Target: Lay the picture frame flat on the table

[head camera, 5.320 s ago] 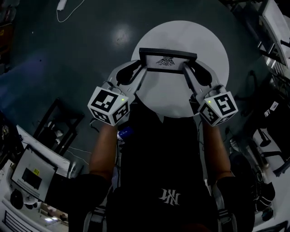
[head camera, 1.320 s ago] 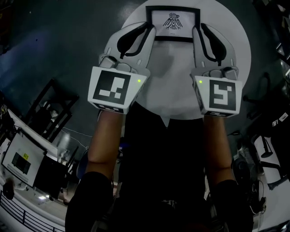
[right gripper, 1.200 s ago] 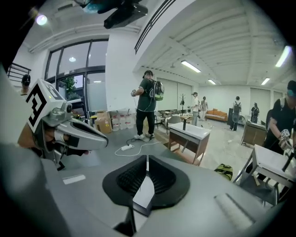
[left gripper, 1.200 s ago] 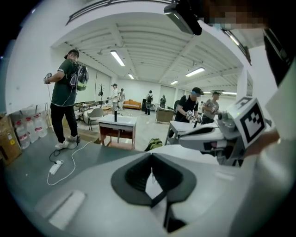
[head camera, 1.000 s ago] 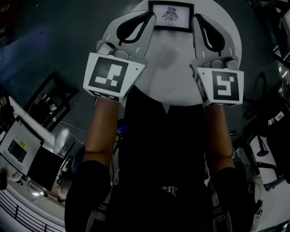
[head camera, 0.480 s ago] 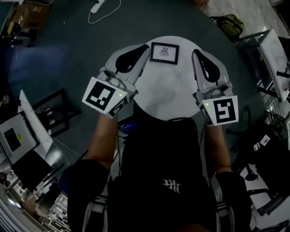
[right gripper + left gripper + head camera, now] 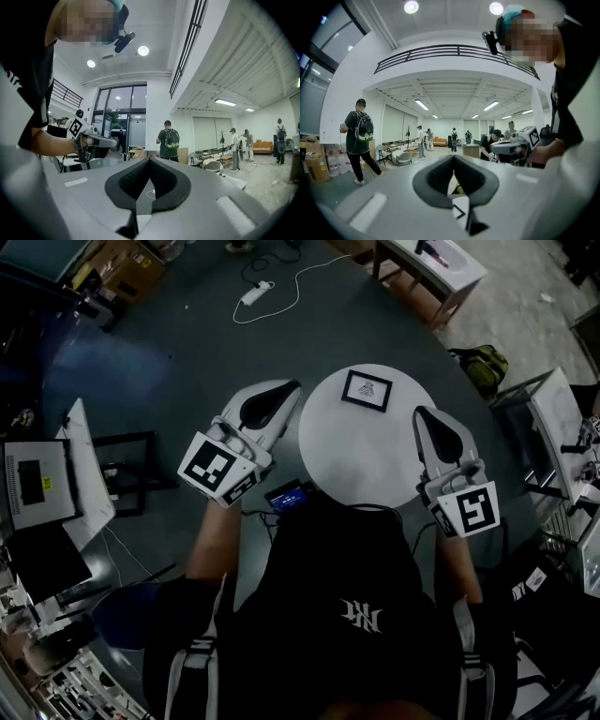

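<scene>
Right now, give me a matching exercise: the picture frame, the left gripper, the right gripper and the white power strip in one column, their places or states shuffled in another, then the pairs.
1. picture frame
2. left gripper
3. right gripper
4. white power strip

A. on the floor beyond the round table
B. jaws shut and empty, over the table's right side
C. lying flat on the table
D. jaws shut and empty, at the table's left edge

Pairs: 1-C, 2-D, 3-B, 4-A
</scene>
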Tool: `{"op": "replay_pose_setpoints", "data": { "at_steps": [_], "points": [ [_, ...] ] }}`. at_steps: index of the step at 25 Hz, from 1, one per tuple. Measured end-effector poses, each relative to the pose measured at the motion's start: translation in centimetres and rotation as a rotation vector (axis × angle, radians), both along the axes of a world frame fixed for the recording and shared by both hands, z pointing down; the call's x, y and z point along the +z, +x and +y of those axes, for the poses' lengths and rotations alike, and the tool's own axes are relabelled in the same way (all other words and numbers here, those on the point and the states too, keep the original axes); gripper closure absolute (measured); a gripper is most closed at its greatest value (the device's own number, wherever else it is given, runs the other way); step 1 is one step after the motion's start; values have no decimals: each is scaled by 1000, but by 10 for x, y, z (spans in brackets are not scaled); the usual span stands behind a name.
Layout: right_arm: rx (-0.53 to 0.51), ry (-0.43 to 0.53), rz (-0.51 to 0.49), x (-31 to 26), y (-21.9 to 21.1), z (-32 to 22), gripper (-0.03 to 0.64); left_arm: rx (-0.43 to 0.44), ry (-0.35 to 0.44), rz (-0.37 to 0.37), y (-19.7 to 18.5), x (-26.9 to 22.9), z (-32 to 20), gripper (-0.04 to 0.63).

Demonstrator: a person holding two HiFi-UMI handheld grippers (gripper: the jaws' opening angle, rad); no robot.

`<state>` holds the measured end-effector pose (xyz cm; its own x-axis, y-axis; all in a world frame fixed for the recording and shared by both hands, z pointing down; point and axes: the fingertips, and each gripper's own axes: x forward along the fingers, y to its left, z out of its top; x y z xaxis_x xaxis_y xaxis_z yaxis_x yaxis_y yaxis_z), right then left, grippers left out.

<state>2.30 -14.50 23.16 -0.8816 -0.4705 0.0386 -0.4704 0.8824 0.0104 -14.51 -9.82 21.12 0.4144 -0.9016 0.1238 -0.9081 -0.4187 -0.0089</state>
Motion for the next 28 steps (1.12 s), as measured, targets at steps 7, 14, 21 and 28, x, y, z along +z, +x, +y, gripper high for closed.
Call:
{"op": "replay_pose_setpoints", "data": {
  "at_steps": [7,14,21,28],
  "points": [
    [-25,-13,-35,-26,-15,83,618,32,10,75,-18,-10,82,592],
    [-183,-22,-120,-37,-47,194,618,130,34,140,-18,-12,171,592],
    [-225,-45,-72,-19,-48,251,618,181,-10,226,-6,24,217,592],
    [-248,-46,-85,-20,-34,279,618,275,-85,231,48,56,247,592]
  ]
}}
